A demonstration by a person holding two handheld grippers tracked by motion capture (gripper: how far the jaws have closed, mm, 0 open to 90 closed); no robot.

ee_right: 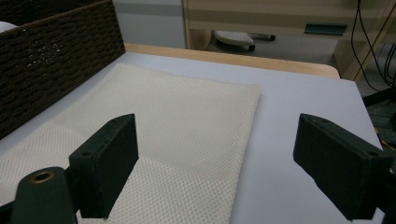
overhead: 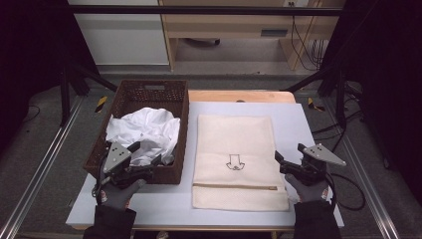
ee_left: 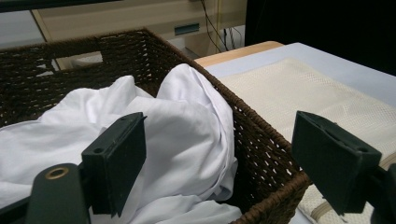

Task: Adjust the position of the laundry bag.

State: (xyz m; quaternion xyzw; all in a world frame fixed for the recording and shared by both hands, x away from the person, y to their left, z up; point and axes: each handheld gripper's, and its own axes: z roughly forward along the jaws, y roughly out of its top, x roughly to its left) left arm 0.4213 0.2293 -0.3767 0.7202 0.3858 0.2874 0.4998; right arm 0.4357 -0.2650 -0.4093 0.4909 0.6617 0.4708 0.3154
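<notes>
Both grippers we hold wide open and empty: left gripper (overhead: 145, 158) over the basket's (overhead: 180, 107) cloth (overhead: 144, 130), right gripper (overhead: 287, 163) beside the bag (overhead: 234, 149), ready to pack.

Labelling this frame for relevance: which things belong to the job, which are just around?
In the job:
- white garment, crumpled in the wicker basket
- cream mesh laundry bag, flat on the table, zip at near end
- left gripper and right gripper, both open, holding nothing

Just around:
- wooden desk behind
- cables on floor
</notes>
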